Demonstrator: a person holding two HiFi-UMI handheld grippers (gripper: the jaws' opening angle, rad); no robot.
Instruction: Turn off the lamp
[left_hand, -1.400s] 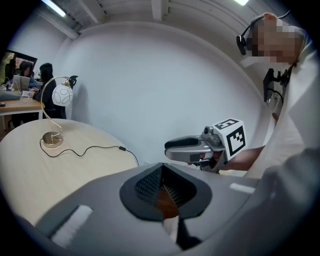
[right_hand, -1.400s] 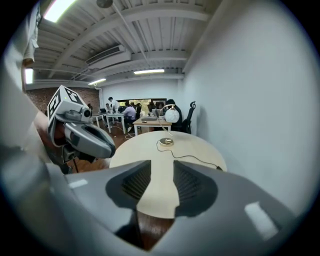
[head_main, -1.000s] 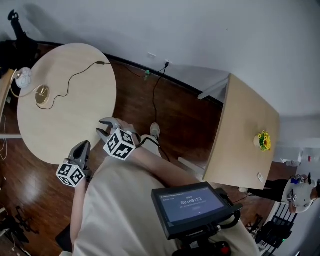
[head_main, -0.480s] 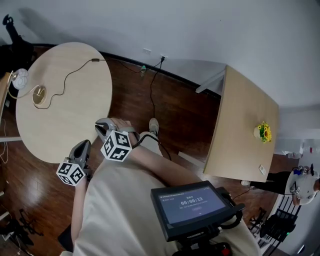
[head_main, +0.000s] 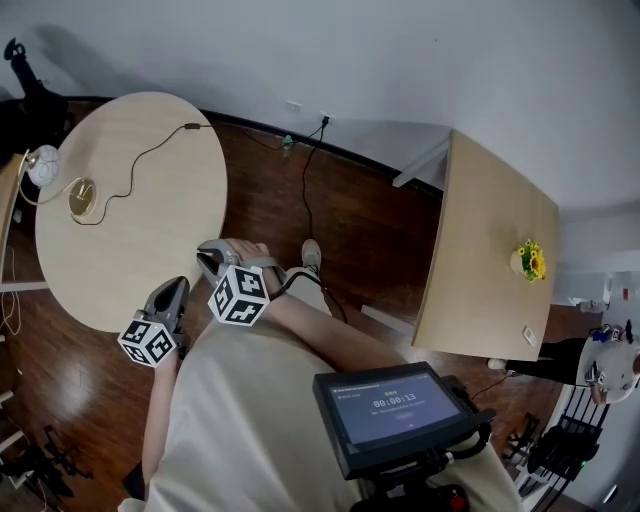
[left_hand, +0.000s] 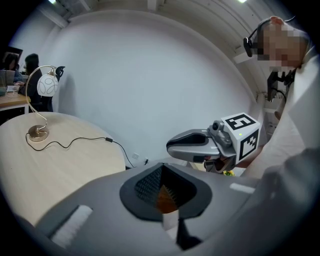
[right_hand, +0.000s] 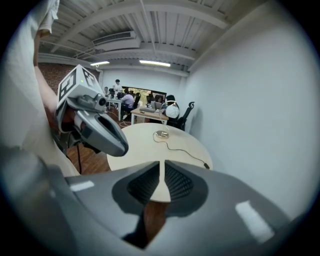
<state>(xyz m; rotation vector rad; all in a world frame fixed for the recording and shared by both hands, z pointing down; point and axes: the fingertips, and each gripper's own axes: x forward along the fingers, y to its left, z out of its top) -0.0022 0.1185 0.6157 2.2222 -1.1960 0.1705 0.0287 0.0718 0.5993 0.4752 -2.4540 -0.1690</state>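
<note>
A lamp with a white globe shade (head_main: 45, 165) and a brass base (head_main: 83, 197) stands at the far left of the round wooden table (head_main: 160, 230). Its black cord runs across the top to an inline switch (head_main: 190, 127). Both grippers hang in front of the table's near edge, well short of the lamp. My left gripper (head_main: 172, 292) is shut with nothing in it. Just right of it, my right gripper (head_main: 210, 260) has its jaws almost together, also with nothing between them. In the left gripper view, the lamp (left_hand: 48, 85) and the switch (left_hand: 108, 139) lie ahead.
A rectangular table (head_main: 480, 280) with a small pot of yellow flowers (head_main: 527, 262) stands to the right across the wood floor. A cable runs from a wall outlet (head_main: 322, 120). A tablet screen (head_main: 395, 405) sits at my chest. People sit at desks (right_hand: 125, 100) beyond the lamp.
The right gripper's jaws were spread a second ago and have since come together. Neither hand has shifted noticeably.
</note>
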